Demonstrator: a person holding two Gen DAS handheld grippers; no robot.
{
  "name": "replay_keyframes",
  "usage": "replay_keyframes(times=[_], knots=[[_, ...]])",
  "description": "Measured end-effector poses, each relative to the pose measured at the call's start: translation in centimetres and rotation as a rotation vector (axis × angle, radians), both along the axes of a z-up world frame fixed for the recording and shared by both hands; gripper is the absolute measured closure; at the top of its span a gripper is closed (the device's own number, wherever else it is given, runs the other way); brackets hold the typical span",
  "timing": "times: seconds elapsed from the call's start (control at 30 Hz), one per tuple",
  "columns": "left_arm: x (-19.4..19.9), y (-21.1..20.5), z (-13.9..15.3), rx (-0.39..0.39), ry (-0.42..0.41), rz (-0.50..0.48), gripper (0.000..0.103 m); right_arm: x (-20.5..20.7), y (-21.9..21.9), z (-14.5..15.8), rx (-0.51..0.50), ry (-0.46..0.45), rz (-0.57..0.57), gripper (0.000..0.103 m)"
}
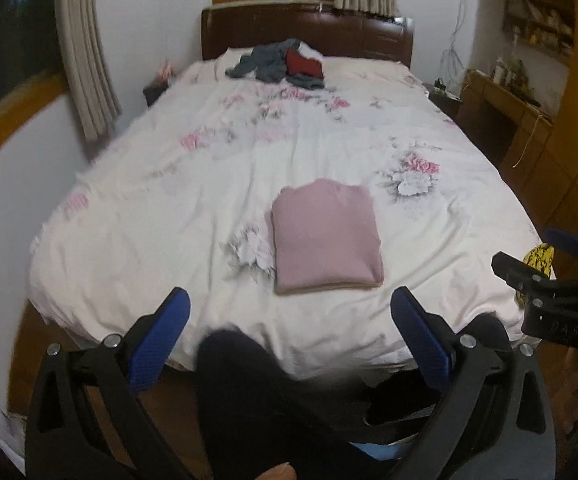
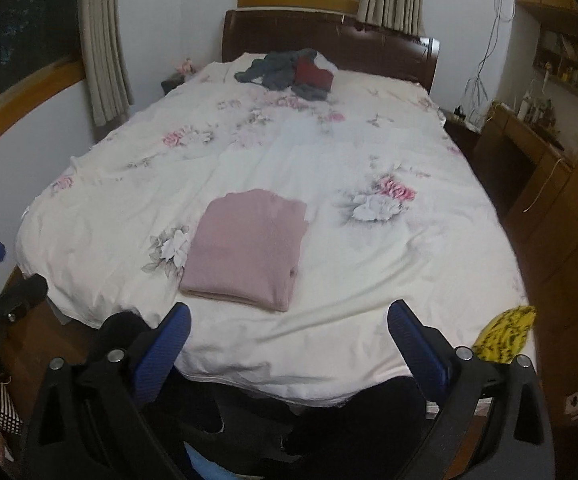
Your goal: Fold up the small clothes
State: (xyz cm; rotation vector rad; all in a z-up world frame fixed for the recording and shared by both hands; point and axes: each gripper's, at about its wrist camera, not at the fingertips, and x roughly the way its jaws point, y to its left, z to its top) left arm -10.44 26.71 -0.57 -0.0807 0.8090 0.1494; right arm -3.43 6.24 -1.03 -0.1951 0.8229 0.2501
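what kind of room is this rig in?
A home bedroom, most likely. A bed with a floral cover fills the view, backed by a dark wooden headboard, with curtained windows and wooden shelving along the wall. A folded pink garment and a pile of unfolded clothes lie on it.

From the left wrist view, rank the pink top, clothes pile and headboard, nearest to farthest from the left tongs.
1. Pink top: folded, just ahead of the open left tongs.
2. Clothes pile: far end of bed.
3. Headboard: behind the pile.

Floral bedspread [image 1: 169, 200], brown headboard [image 1: 329, 36], beige curtains [image 1: 85, 60].
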Motion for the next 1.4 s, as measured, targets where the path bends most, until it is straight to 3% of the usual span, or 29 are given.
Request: replay_keyframes(times=[0.17, 0.37, 1.0, 1.4], knots=[[-0.7, -0.1, 0.8, -0.07, 0.015, -0.015, 0.003, -0.9, 0.1, 1.7, -0.011, -0.017, -0.017, 0.004], [0.1, -0.2, -0.5, -0.07, 0.064, -0.028, 0.003, -0.6, 0.4, 2.0, -0.02, -0.01, -0.024, 0.004], [2.2, -0.7, -1.7, -0.072, 0.085, -0.039, 0.003, 1.4, 0.3, -0.3, -0.009, 0.046, -0.032, 0.004], [2.2, -1.0, -1.9, -0.074, 0.09, -0.038, 0.003, 1.4, 0.0, -0.4, 0.002, 0.034, -0.045, 0.004]])
